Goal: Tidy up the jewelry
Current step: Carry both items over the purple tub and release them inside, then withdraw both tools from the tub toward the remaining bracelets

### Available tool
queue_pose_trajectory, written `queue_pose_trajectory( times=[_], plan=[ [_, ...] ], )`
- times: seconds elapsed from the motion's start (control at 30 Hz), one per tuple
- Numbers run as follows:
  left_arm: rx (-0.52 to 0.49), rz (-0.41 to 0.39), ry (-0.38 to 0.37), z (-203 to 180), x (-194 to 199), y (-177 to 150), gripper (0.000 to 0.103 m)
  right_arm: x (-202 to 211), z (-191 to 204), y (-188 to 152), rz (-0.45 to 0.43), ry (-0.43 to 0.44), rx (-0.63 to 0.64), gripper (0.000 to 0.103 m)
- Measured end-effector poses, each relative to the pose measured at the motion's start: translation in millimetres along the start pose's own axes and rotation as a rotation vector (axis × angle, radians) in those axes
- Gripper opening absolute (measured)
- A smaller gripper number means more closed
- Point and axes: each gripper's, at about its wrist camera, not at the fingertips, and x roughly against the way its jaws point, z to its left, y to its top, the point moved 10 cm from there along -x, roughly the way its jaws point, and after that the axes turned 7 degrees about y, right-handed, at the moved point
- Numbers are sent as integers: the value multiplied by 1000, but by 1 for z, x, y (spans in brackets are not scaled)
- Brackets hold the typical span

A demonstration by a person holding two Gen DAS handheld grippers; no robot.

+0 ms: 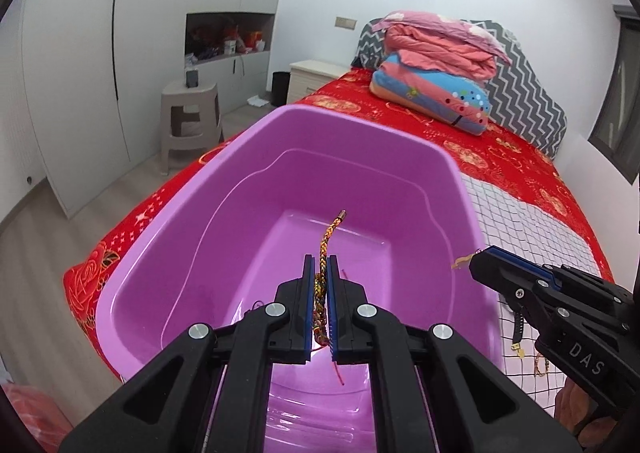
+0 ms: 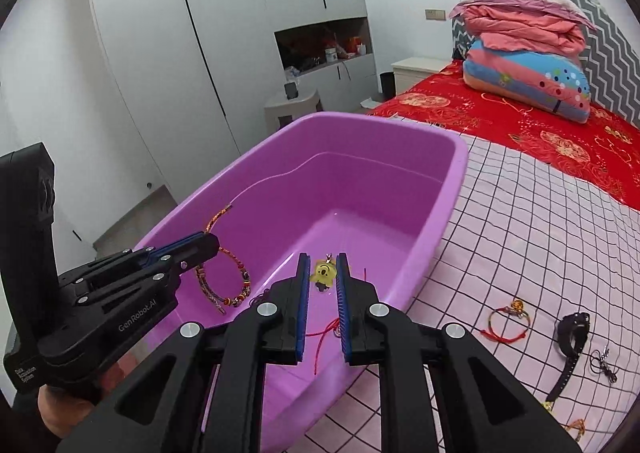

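Observation:
A purple plastic tub (image 1: 460,189) (image 2: 452,189) sits on the bed. My left gripper (image 1: 320,265) (image 2: 212,243) is shut on a multicoloured braided bracelet (image 1: 326,241) (image 2: 224,285) and holds it over the tub's inside. My right gripper (image 2: 323,261) (image 1: 476,259) hangs above the tub with its jaws slightly apart; a yellow charm (image 2: 323,273) on a red cord (image 2: 322,337) sits between the fingers, and contact is not clear.
On the checked blanket (image 2: 520,237) to the right of the tub lie a red cord bracelet (image 2: 506,323), a black watch (image 2: 572,337) and small chains (image 2: 602,363). Folded quilts (image 2: 528,53) are stacked at the bed's head. A stool (image 1: 192,121) and wardrobe stand to the left.

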Motion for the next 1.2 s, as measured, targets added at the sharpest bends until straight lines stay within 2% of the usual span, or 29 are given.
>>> queue_pose_trajectory(
  times=[0.13,0.23,0.3,0.37,0.4,0.57,0.87,1.2],
  plan=[
    [11,34,28,9,-13,-7,7,-19,1,-1,40,-5,15,13],
    [19,33,62,14,-17,-10,12,-25,1,-2,51,-19,23,16],
    [19,28,85,16,-18,-10,26,-24,-1,-3,49,-23,17,24],
    [29,20,104,21,-16,-10,62,-23,-3,-4,45,-23,6,30],
    [38,9,110,23,-14,-9,68,-22,-4,-4,42,-27,3,31],
    [51,-7,138,29,-7,-5,80,-18,-8,-4,36,-29,-5,36],
    [56,11,156,30,2,-8,84,-2,-13,-6,12,-37,-16,37],
    [28,20,161,12,24,-16,88,29,-25,-21,-14,-51,-64,38]
  ],
)
